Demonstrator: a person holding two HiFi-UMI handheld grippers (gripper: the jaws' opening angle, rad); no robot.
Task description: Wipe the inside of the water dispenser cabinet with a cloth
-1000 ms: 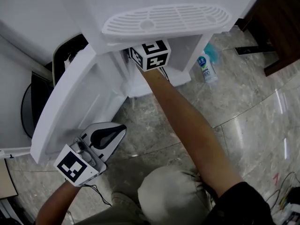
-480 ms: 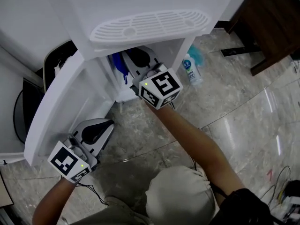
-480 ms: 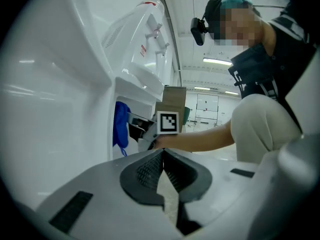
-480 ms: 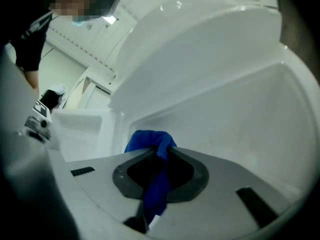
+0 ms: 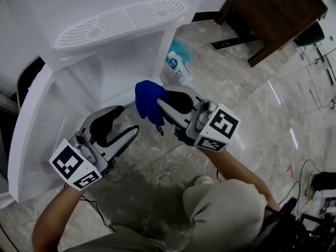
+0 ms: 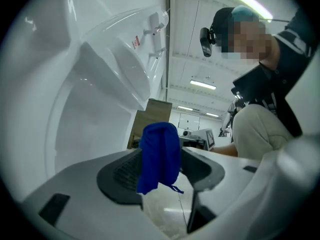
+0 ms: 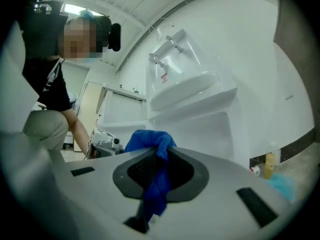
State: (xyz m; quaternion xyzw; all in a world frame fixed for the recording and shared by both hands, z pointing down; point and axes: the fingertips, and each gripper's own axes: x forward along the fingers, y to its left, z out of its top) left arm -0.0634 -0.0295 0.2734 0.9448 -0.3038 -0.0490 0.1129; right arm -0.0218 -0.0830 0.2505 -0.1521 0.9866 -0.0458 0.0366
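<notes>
Two grippers meet in front of the open cabinet (image 5: 123,62) of the water dispenser (image 5: 105,14), and only one of them holds anything. The right gripper (image 5: 163,109) is clamped on the blue cloth (image 5: 148,101), which hangs in the air above the floor (image 5: 252,109), outside the cabinet and near its doorway. The left gripper (image 5: 129,121) has its jaws opening. The cloth hangs just past their tips and nothing is pinched between them (a handover or regrip may be coming, though that is my guess). The cloth looks soft, light and limp, so it will likely flop wherever it isn't held. A bite on the thick bunched part should hold best. Its long axis runs up and down, wad on top, thin tail drooping below.
</notes>
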